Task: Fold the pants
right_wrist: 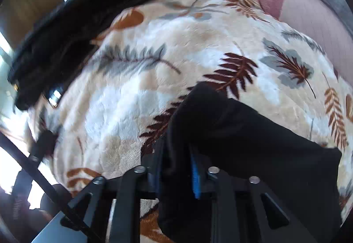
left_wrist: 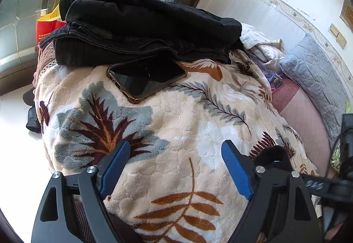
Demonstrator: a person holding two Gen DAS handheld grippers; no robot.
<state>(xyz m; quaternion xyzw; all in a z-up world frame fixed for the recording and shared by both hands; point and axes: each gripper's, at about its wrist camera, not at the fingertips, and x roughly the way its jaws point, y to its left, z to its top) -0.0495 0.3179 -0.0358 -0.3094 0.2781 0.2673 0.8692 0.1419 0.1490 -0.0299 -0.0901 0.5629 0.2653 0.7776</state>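
Note:
My right gripper [right_wrist: 176, 168] is shut on black pants [right_wrist: 242, 137], which bunch over its blue-padded fingers [right_wrist: 195, 176] and trail to the right across a cream leaf-patterned blanket [right_wrist: 143, 99]. My left gripper [left_wrist: 174, 154] is open and empty, its blue fingers [left_wrist: 114, 168] spread just above the same blanket [left_wrist: 181, 115]. A small part of the black pants [left_wrist: 272, 154] shows behind its right finger. A pile of folded black clothes [left_wrist: 143, 29] lies at the blanket's far end and also shows blurred in the right wrist view [right_wrist: 72, 29].
A dark phone in a brown case [left_wrist: 145, 79] lies on the blanket against the black pile. A grey quilted pillow [left_wrist: 317, 79] and pink sheet [left_wrist: 304, 119] lie to the right. A red bag [left_wrist: 47, 26] stands past the far-left edge. White floor [left_wrist: 15, 132] lies to the left.

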